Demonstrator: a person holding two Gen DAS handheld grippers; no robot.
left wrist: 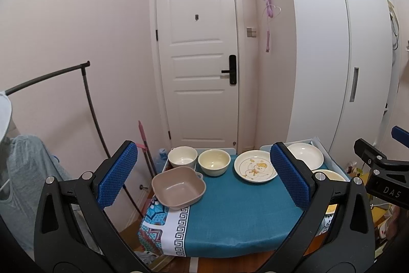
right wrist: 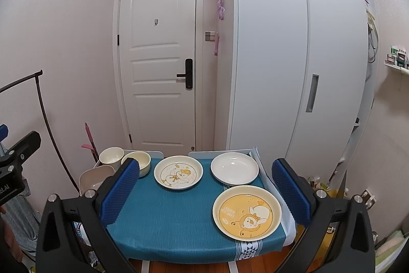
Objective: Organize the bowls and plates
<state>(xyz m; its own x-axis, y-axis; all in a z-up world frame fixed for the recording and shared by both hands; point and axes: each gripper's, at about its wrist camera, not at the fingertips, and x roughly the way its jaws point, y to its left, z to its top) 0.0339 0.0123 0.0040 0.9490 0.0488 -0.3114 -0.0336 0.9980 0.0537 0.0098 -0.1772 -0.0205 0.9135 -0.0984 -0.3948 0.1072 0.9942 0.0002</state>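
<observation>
Both tools hover above the near edge of the desk, each spread wide with nothing between its blue ribbed pads. Ahead of the left tool point(left wrist: 204, 175) and touching its left pad in view, the square taupe plastic bowl with small handles point(left wrist: 179, 187) sits on the desk's left edge. Beyond it, at the far left corner, stand the tall cream round bowl point(left wrist: 182, 157) and, just beside it, the pale yellow round bowl point(left wrist: 214, 161). The right tool point(right wrist: 205, 193) frames the plates: the cream round plate with a yellow centre and cartoon animal point(right wrist: 247, 212) lies nearest, toward the near right corner and close to the right pad. The plain white round plate point(right wrist: 234, 168) lies behind it at the far right corner, and the cream round plate with a duck drawing point(right wrist: 178, 172) lies at the middle of the far edge.

That makes three bowls and three plates, all apart from the tools, all upright and empty.

A teal cloth with patterned white ends point(right wrist: 163, 219) covers the desk. Behind it stand a white panelled door with a black handle point(right wrist: 158, 55), a tall white wardrobe point(right wrist: 294, 55) on the right, pale pink walls, and a dark clothes rail point(left wrist: 87, 99) on the left over a wooden floor.
</observation>
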